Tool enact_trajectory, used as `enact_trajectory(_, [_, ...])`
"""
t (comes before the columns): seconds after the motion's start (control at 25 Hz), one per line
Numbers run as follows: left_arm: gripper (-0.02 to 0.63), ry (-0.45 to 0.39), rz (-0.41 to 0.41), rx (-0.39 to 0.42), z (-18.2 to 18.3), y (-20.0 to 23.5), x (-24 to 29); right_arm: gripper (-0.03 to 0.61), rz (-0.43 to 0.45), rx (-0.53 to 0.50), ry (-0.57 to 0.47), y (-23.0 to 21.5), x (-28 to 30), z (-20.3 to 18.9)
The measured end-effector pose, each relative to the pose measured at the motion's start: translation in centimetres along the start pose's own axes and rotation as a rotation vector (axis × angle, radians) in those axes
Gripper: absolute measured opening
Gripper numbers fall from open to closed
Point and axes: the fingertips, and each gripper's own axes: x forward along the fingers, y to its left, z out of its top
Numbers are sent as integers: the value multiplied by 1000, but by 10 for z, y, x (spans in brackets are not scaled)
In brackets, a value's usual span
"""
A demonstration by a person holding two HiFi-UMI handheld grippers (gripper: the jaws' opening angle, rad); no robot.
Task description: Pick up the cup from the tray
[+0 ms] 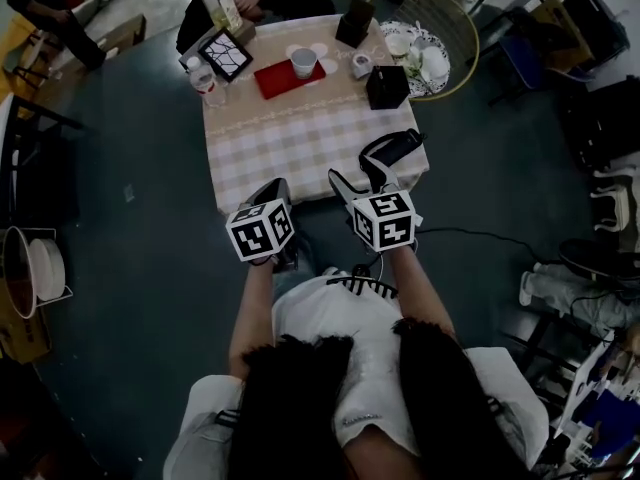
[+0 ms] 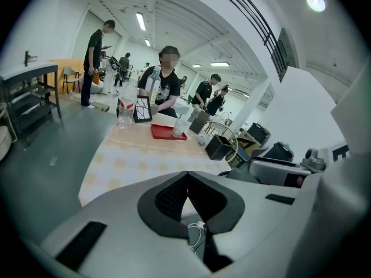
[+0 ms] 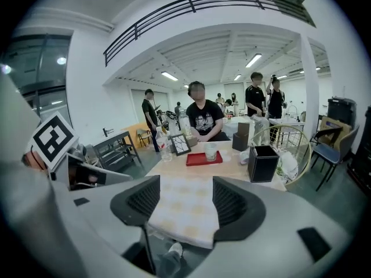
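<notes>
A square table with a beige checked cloth (image 1: 300, 143) carries a flat red tray (image 1: 272, 82) near its far edge. A pale, translucent plastic cup (image 1: 304, 63) stands upright on the tray's right end; whether it holds anything cannot be told. An open-topped black box (image 1: 386, 86) sits by the right edge, its inside unseen. Both grippers hover at the near edge, well apart from the cup. The left gripper (image 2: 186, 178) has its jaws closed together, empty. The right gripper (image 3: 185, 191) has its jaws spread, holding nothing.
</notes>
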Motion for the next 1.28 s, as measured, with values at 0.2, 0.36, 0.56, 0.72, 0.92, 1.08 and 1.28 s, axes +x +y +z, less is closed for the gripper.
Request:
enact_trajectory(0.2, [8, 9, -8, 17, 33, 16, 19, 268, -19, 4, -3, -5, 31, 24])
enact_trajectory(0.36, [8, 15, -32, 25, 60, 29, 27, 268, -46, 28, -26, -8, 54, 46])
enact_trajectory(0.56, [8, 34, -50, 38, 86, 48, 41, 309, -30, 31, 2, -1, 87, 61])
enact_trajectory(0.72, [8, 62, -65, 73, 101, 59, 53, 316, -75, 36, -15, -2, 106, 74])
enact_trajectory(0.92, [8, 69, -63, 75, 121, 70, 68, 334, -102, 35, -38, -8, 126, 94])
enact_trajectory(1.08, [8, 70, -77, 63, 133, 71, 79, 349, -110, 26, -36, -16, 144, 102])
enact_trajectory(1.28, [8, 69, -47, 54, 151, 76, 100, 362, -112, 43, -40, -35, 170, 112])
